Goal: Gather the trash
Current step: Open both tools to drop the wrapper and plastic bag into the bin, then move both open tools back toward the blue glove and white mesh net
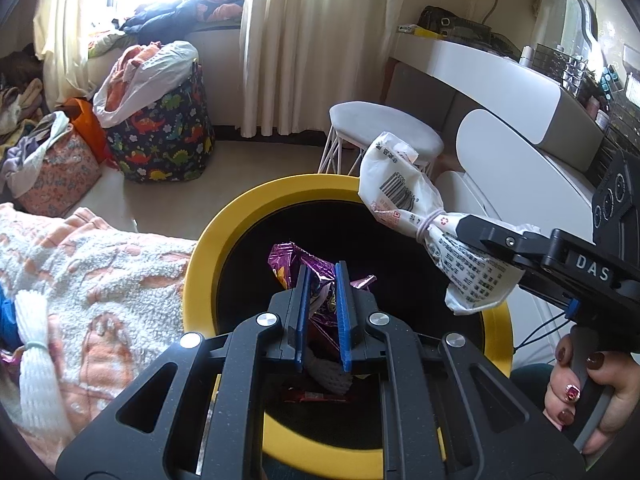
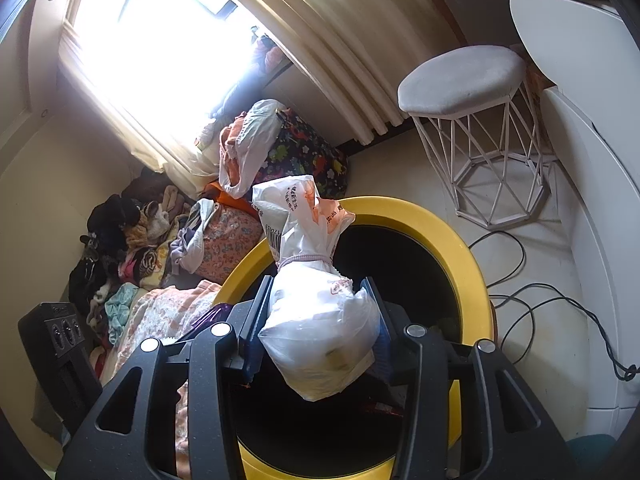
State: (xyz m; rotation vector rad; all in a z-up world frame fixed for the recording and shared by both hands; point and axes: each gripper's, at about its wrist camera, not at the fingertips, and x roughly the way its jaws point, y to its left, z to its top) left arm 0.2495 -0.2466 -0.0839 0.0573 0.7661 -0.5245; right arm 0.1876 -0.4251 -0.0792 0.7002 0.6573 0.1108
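- My left gripper (image 1: 323, 312) has its blue fingers (image 1: 343, 316) clamped on a purple wrapper (image 1: 298, 264), held over the bin.
- My right gripper (image 2: 316, 320) squeezes a tied white bag (image 2: 316, 320) between its fingers, also above the opening.
- Below both sits the yellow-rimmed bin (image 1: 208, 240), with scraps inside.
- A fuzzy blanket (image 1: 100, 272) touches its left side; a white stool (image 2: 472, 88) stands beyond on the pale floor (image 2: 400, 168).

Blown-out window (image 2: 160, 48) glare, fisheye-warped edges
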